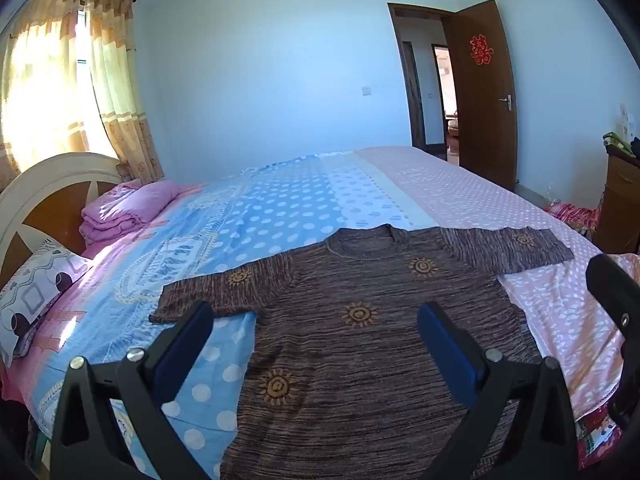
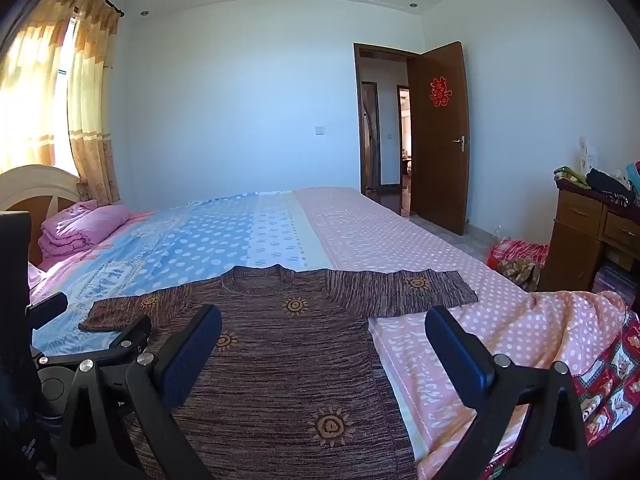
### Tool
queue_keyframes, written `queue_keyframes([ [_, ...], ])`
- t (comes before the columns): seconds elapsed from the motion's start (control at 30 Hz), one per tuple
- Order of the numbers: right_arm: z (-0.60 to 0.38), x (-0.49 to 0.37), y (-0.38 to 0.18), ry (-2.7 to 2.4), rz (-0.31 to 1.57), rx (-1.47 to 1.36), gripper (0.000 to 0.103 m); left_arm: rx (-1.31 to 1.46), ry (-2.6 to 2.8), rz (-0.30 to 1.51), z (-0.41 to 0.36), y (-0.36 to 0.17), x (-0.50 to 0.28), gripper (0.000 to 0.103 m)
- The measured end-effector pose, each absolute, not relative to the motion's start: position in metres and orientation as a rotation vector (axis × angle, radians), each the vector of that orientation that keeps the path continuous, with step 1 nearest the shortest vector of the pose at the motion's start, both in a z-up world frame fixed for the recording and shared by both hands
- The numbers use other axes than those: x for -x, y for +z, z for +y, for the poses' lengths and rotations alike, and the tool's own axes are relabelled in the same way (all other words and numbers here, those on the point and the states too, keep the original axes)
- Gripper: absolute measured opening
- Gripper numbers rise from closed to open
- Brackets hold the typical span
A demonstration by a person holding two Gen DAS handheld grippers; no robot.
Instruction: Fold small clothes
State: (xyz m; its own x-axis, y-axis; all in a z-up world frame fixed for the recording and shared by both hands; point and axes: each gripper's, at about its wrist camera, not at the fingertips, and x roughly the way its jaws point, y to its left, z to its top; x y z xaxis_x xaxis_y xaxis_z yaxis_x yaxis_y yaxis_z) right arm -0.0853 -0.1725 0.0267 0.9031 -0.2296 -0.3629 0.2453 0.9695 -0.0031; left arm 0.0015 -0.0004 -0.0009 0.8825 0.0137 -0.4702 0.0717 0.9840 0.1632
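Observation:
A brown knit sweater [image 1: 360, 344] with orange sun motifs lies flat, face up, on the bed, both short sleeves spread out; it also shows in the right wrist view [image 2: 288, 360]. My left gripper [image 1: 316, 332] is open and empty, held above the sweater's lower left body. My right gripper [image 2: 324, 340] is open and empty, above the sweater's lower right body. The left gripper's frame [image 2: 100, 344] shows at the left of the right wrist view.
The bed [image 1: 288, 204] has a blue and pink dotted sheet. A folded pink blanket [image 1: 120, 212] and a pillow [image 1: 36, 292] lie by the headboard. A wooden cabinet [image 2: 588, 236] stands at the right; an open door [image 2: 440, 136] is behind.

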Motion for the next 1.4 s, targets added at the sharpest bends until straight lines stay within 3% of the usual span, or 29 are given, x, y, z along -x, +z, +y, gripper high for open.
queue_keyframes([
  [1.4, -0.178, 0.083, 0.023, -0.261, 0.391, -0.071, 0.102, -0.129, -0.098, 0.498, 0.003, -0.005, 0.003, 0.103],
])
